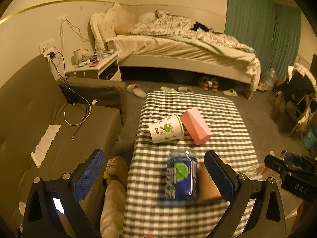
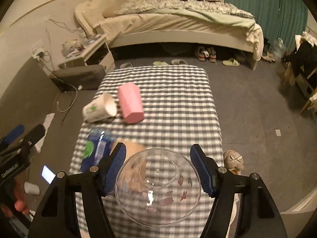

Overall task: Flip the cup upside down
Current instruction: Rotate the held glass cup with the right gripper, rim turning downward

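A white paper cup [image 1: 166,129] with a green print lies on its side on the checked table [image 1: 223,138], its mouth against a pink box [image 1: 195,125]. The cup also shows in the right wrist view [image 2: 99,107], left of the pink box [image 2: 130,103]. My left gripper [image 1: 154,176] is open, its blue pads wide apart above the table's near end, short of the cup. My right gripper [image 2: 158,168] is open and empty, held over a clear glass bowl [image 2: 158,186].
A blue can [image 1: 183,175] with a green lime label lies between my left gripper's fingers, beside a brown object [image 1: 208,186]. A grey sofa [image 1: 59,138] stands left of the table. A bed [image 1: 178,45], nightstand [image 1: 95,65] and shoes lie beyond.
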{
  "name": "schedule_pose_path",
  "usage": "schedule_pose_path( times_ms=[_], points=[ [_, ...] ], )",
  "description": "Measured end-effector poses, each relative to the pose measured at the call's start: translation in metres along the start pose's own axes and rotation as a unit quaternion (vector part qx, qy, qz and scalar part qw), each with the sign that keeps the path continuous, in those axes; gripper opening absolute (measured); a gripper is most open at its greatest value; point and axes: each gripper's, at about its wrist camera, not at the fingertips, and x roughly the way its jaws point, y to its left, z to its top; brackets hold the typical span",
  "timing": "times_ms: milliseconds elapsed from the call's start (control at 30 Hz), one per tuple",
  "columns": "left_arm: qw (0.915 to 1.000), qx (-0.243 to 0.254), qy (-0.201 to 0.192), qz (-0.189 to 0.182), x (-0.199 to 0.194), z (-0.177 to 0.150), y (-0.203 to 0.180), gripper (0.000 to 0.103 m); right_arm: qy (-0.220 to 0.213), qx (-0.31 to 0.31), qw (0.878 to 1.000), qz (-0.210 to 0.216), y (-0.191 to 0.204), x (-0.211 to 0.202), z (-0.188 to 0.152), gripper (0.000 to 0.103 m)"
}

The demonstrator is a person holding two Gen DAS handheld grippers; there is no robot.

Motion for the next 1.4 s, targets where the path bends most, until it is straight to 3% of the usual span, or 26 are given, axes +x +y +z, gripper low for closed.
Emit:
schedule_pose_path(
  times_ms=[167,333,467,700,800,933,1033,1400],
  points=[
    [0.9999,0.005,-0.013,0.005,-0.025,-0.025,0.003,0.103,-0.022,-0.034,0.999,0.014,0.024,-0.031,-0.025,0.067],
    [0.9993,0.007,-0.008,0.037,-0.034,-0.050,0.019,0.103,-0.023,-0.036,0.998,0.049,0.046,-0.016,-0.046,0.067],
    [0.9985,0.004,0.004,0.054,-0.032,-0.062,0.030,0.103,-0.056,-0.071,0.995,0.029,0.061,-0.002,-0.067,0.068],
    [0.9985,0.005,0.018,0.052,-0.023,-0.071,0.026,0.103,0.005,-0.059,0.998,0.028,0.040,0.026,-0.118,0.068],
    [0.9986,0.016,0.023,0.046,-0.019,-0.074,0.017,0.103,0.005,-0.039,0.998,0.051,0.027,0.025,-0.137,0.069],
    [0.9983,0.037,0.024,0.037,-0.019,-0.078,0.003,0.103,0.030,-0.053,0.998,0.036,0.022,0.025,-0.161,0.068],
    [0.9981,0.041,0.029,0.035,-0.017,-0.082,-0.002,0.103,0.059,-0.028,0.997,0.044,0.011,0.035,-0.183,0.067],
    [0.9966,0.051,0.055,0.033,-0.009,-0.094,-0.011,0.103,0.031,-0.034,0.998,0.048,0.022,0.052,-0.160,0.067]
  ],
)
